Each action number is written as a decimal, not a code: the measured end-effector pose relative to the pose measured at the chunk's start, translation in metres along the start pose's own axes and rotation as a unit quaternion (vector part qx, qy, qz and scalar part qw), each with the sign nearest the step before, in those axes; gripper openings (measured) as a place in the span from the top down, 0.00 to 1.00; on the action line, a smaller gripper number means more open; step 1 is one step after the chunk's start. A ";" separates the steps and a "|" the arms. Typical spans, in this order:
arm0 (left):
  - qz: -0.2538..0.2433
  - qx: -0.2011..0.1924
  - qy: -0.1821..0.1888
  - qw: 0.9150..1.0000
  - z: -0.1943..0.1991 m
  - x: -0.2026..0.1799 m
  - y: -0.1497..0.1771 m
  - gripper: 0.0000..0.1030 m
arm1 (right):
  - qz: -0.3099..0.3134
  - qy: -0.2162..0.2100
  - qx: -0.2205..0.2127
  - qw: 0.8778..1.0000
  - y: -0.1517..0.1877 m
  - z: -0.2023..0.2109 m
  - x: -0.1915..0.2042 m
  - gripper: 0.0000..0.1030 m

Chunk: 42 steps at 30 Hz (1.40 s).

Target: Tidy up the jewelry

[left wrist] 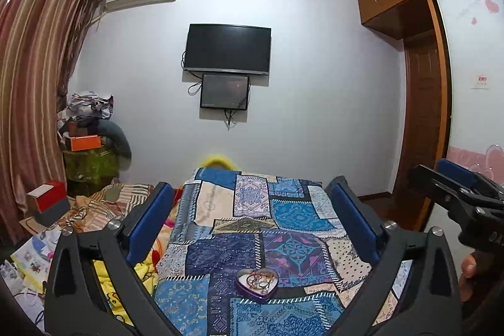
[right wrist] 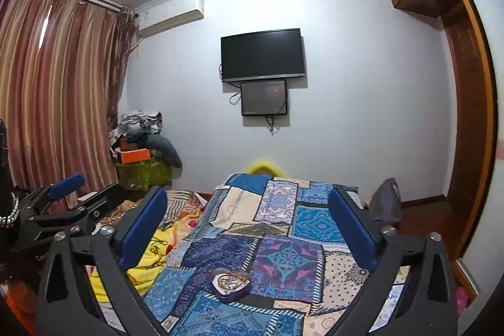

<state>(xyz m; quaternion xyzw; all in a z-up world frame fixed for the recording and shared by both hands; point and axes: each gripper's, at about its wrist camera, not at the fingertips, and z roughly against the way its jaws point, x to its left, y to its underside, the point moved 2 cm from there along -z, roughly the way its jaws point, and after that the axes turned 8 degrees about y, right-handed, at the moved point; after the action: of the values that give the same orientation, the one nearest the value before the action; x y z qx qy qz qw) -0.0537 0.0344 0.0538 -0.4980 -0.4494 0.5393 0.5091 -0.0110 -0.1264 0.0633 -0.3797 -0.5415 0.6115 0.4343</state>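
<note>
Left wrist view looks along the left gripper [left wrist: 249, 203], whose jaws stand wide apart with nothing between them; the right wrist view shows the right gripper [right wrist: 249, 207] the same way, spread wide and holding nothing. Nearest to both, low on the patchwork bedspread [left wrist: 283, 210], sits a heart-shaped tin [left wrist: 256, 285] with a purple wall, lid off or absent, and inside it lies a tangle of jewelry [left wrist: 260, 277]: thin chains, beads and what look like rings, too small to sort by eye. All the pieces I can make out lie inside the tin; none shows loose on the bedspread around it. That fits two stages: pieces gathered into the tin as the task wants, or a heap waiting to be drawn out and sorted. Either way, any pick here would call for narrowing the jaws well down and coming in from above, since the chains are fine and tangled. A hand [left wrist: 471, 266] grips the other tool at the right edge. Farther off, a television [left wrist: 227, 49] hangs on the wall.
</note>
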 end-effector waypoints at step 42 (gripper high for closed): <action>-0.001 0.018 -0.020 1.000 0.003 -0.006 0.015 0.00 | -0.002 -0.001 0.039 0.999 0.013 0.007 -0.010 0.00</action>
<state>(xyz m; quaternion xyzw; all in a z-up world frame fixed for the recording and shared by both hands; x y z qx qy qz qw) -0.0588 0.0275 0.0394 -0.4775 -0.4497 0.5568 0.5097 -0.0160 -0.1393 0.0517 -0.3605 -0.5190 0.6314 0.4495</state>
